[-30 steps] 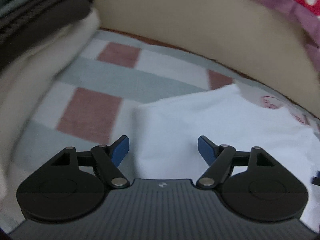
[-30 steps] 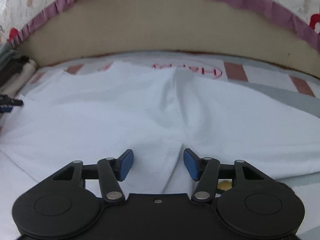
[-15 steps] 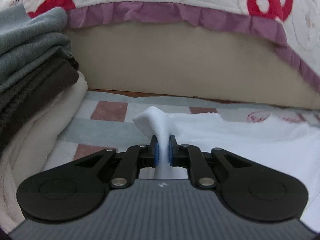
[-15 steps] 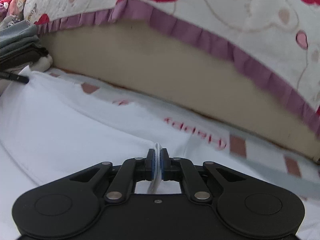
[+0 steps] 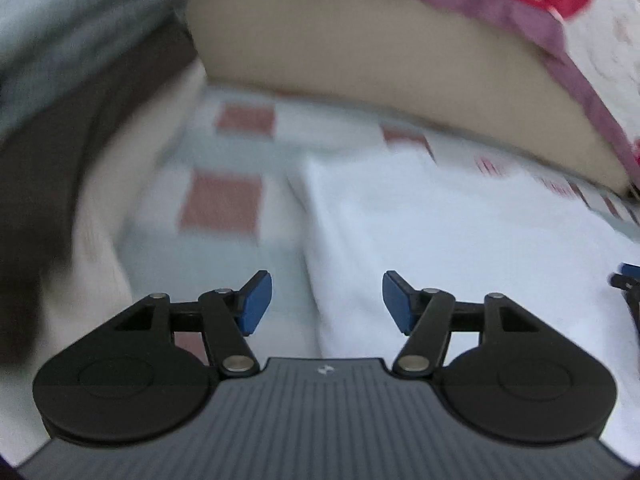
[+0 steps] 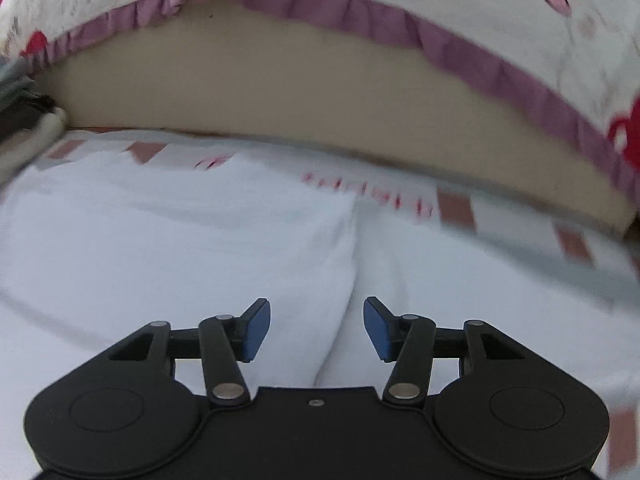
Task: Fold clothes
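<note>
A white garment (image 5: 460, 232) with red lettering lies flat on the checked sheet, and both wrist views are blurred by motion. My left gripper (image 5: 327, 302) hovers over its left folded edge, jaws opening, with no cloth pinched between the blue pads. In the right wrist view the same white garment (image 6: 180, 248) shows a lengthwise crease down its middle. My right gripper (image 6: 317, 328) hangs above that crease, its jaws also opening, with cloth under them but nothing gripped. The tip of the right gripper (image 5: 628, 280) peeks in at the right edge of the left wrist view.
A stack of folded clothes (image 5: 60, 120), grey, dark brown and cream, rises at the left. A beige mattress side (image 6: 300, 92) with a purple-frilled quilt (image 6: 440, 40) walls off the far end. The red-and-grey checked sheet (image 5: 224, 200) lies bare between stack and garment.
Half a second ago both grippers were shut on pinches of white cloth; both have let go and stand open. The garment lies flat again, and both views have shifted.
</note>
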Demonstrator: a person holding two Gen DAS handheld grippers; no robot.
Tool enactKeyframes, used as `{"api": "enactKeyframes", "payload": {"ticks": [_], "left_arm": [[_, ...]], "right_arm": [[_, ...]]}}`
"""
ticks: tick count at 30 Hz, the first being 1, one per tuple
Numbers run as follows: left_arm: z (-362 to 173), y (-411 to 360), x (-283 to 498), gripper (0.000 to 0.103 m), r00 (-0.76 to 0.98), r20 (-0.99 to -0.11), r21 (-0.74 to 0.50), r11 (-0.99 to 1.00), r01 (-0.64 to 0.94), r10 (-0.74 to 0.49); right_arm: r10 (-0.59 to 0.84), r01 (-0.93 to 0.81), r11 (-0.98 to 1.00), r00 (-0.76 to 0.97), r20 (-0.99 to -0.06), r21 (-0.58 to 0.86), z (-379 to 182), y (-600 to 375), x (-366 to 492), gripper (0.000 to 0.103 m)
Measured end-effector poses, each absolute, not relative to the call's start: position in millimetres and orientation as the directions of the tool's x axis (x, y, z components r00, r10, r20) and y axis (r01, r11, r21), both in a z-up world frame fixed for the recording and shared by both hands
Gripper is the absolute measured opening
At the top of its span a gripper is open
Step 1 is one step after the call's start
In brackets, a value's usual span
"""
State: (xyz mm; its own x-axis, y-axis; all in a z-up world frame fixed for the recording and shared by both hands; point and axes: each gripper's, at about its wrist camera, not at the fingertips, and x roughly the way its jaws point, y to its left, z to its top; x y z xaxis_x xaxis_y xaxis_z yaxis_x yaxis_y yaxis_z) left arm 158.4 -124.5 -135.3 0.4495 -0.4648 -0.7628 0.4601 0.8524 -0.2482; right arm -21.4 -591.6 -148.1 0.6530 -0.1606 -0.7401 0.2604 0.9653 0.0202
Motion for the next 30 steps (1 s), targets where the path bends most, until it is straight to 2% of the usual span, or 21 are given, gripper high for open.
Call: {"api": "enactKeyframes", "payload": {"ticks": [2,4,6,9,12,13,14,15,16,18,20,21,22,23,24,27,28,29,30], "left_arm": [[-144.1,-116.7,136.5,0.063,0.375,-0.792,-0.299,0.842,0.449,-0.481],[-150.1,-110.2,119.7,0.071,0.305,-0.805,-0.357,0.826,0.436,-0.509],[-153.3,-108.4,105.9,0.074,0.274,-0.825,-0.348,0.826,0.444,-0.495],[-158.2,-108.3,91.3,0.075,0.263,-0.868,-0.275,0.85,0.448,-0.42],[-163.7,-100.3,88.0,0.075,0.204,-0.882,-0.33,0.866,0.375,-0.424],[-164.9,-96.0,86.3,0.071,0.185,-0.874,-0.367,0.861,0.353,-0.449],[-165.0,-91.2,82.7,0.062,0.173,-0.864,-0.401,0.853,0.335,-0.473],[-163.9,-87.5,78.6,0.034,0.166,-0.854,-0.424,0.844,0.327,-0.493],[-161.4,-85.6,73.8,0.019,0.17,-0.849,-0.428,0.84,0.333,-0.5],[-156.1,-86.9,62.7,0.019,0.196,-0.856,-0.392,0.847,0.358,-0.479],[-154.0,-91.8,54.9,0.019,0.215,-0.871,-0.341,0.86,0.38,-0.441],[-154.4,-94.2,52.5,0.022,0.225,-0.881,-0.313,0.869,0.383,-0.417],[-155.1,-97.0,50.3,0.033,0.238,-0.892,-0.276,0.88,0.386,-0.384],[-156.1,-100.2,48.8,0.042,0.251,-0.905,-0.23,0.893,0.387,-0.342],[-157.4,-102.9,48.2,0.056,0.259,-0.915,-0.195,0.902,0.385,-0.308],[-159.6,-104.2,46.7,0.064,0.263,-0.913,-0.193,0.899,0.394,-0.311],[-160.2,-104.4,46.9,0.062,0.269,-0.907,-0.203,0.896,0.394,-0.324],[-160.4,-104.5,47.3,0.052,0.279,-0.898,-0.218,0.893,0.393,-0.342],[-160.4,-105.6,47.6,0.004,0.277,-0.895,-0.225,0.89,0.397,-0.35]], "right_arm": [[-0.094,0.276,0.955,0.631,-0.77,0.11,-149.3,-592.9,-46.4,0.057],[-0.04,0.287,0.942,0.609,-0.792,0.174,-152.8,-595.3,-71.0,0.057],[0.014,0.298,0.926,0.587,-0.809,0.232,-156.5,-597.7,-95.1,0.057],[0.015,0.32,0.92,0.549,-0.836,0.227,-161.9,-595.8,-119.6,0.057],[0.016,0.352,0.905,0.53,-0.848,0.237,-168.8,-595.5,-137.7,0.058],[0.024,0.362,0.898,0.526,-0.85,0.249,-171.1,-596.5,-142.5,0.058],[0.033,0.371,0.891,0.521,-0.853,0.262,-173.6,-597.2,-146.4,0.058],[0.046,0.372,0.886,0.522,-0.852,0.276,-174.8,-596.8,-150.2,0.058],[0.074,0.347,0.891,0.527,-0.846,0.294,-175.5,-595.1,-151.9,0.057],[0.118,0.298,0.9,0.538,-0.835,0.319,-176.1,-592.1,-155.0,0.048],[0.121,0.282,0.904,0.551,-0.826,0.321,-175.6,-591.2,-160.7,0.025],[0.123,0.274,0.907,0.557,-0.821,0.321,-175.4,-590.8,-163.6,0.018],[0.125,0.265,0.909,0.563,-0.817,0.322,-175.2,-590.3,-166.4,0.015],[0.132,0.264,0.905,0.572,-0.809,0.335,-176.1,-591.5,-168.4,0.015],[0.14,0.266,0.899,0.578,-0.804,0.348,-177.5,-593.3,-169.6,0.015],[0.131,0.286,0.886,0.598,-0.791,0.364,-177.6,-596.0,-171.9,0.017],[0.12,0.303,0.88,0.605,-0.787,0.367,-177.3,-596.5,-173.3,0.028],[0.113,0.324,0.869,0.604,-0.789,0.373,-178.7,-597.8,-174.3,0.042],[0.121,0.329,0.859,0.612,-0.781,0.392,-180.0,-598.9,-174.9,0.045]]}}
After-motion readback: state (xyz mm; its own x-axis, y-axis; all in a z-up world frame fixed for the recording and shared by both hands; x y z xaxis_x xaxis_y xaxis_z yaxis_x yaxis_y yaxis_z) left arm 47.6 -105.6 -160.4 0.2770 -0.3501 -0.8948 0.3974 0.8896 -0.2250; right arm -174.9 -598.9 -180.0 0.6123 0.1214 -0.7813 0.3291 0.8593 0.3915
